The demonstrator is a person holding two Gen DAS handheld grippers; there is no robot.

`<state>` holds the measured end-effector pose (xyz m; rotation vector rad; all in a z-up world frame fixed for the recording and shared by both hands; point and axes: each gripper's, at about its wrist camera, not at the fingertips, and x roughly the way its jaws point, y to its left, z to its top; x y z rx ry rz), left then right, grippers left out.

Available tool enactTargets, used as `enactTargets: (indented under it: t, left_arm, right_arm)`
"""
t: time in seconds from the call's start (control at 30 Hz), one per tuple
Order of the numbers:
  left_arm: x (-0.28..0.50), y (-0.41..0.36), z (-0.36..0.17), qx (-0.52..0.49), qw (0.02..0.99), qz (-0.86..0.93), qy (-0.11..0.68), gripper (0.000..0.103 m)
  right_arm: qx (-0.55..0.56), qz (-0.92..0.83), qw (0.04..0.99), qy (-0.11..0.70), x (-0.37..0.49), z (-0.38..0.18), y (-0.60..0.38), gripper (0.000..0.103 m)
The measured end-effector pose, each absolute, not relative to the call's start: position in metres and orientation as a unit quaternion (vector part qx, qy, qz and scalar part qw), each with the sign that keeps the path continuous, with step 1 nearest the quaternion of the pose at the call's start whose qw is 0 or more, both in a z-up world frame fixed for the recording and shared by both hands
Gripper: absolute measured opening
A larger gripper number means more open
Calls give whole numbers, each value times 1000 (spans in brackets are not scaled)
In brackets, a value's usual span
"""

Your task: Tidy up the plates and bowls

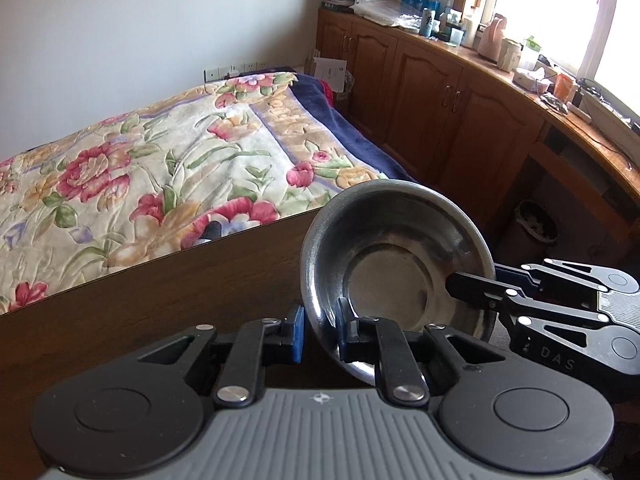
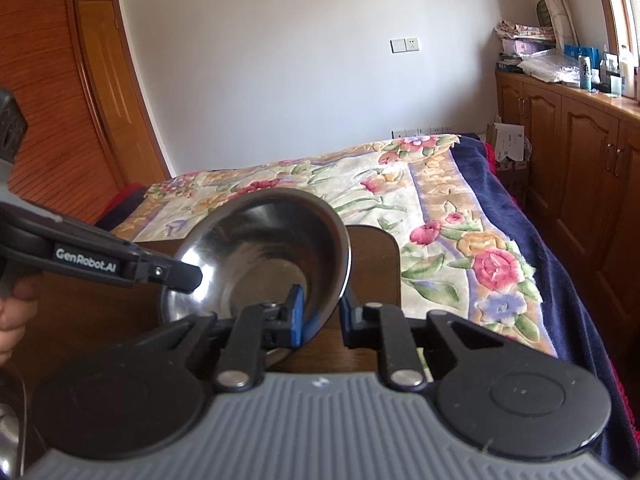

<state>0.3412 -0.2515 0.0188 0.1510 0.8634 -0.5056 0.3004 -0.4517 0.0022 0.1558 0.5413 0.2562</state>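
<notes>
Bowl: a steel bowl (image 1: 394, 276) sits in the lower right of the left wrist view, tilted, its open side facing the camera. In the right wrist view the same bowl (image 2: 264, 256) is at lower centre, also tilted.
Left gripper: the left gripper (image 1: 320, 334) fills the bottom of its own view. Its jaws are narrow and pinch the near left rim of the bowl, one blue-padded finger (image 1: 297, 334) outside the wall, the other inside. In the right wrist view it comes in from the left edge, its tip (image 2: 182, 276) touching the bowl's left wall.
Right gripper: the right gripper (image 2: 322, 318) takes up the bottom of its own view. Its jaws are narrow and grip the bowl's near right rim, with the blue-padded finger (image 2: 296, 314) inside. In the left wrist view it reaches in from the right edge, and one fingertip (image 1: 466, 284) lies inside the bowl.
Hand: part of a person's hand (image 2: 14, 312) shows at the left edge of the right wrist view, behind the left gripper.
Table: a dark wooden table (image 1: 180, 280) lies below the bowl. Whether the bowl touches it cannot be told.
Bed: a bed with a flowered blanket (image 1: 160, 168) lies beyond the table, across the left and middle.
Cabinets: wooden cabinets (image 1: 440, 92) run along the upper right, their top crowded with bottles and boxes.
</notes>
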Motion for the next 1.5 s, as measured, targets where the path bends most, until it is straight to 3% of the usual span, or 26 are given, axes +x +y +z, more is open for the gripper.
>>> enactTargets:
  t: [0.77, 1.5]
  left_arm:
    - [265, -191, 92, 61, 901, -264, 338, 17]
    - [196, -139, 93, 33, 906, -276, 319, 18]
  right_arm:
    - [42, 135, 966, 218, 259, 55, -419, 21]
    - [2, 139, 967, 215, 214, 63, -387, 21]
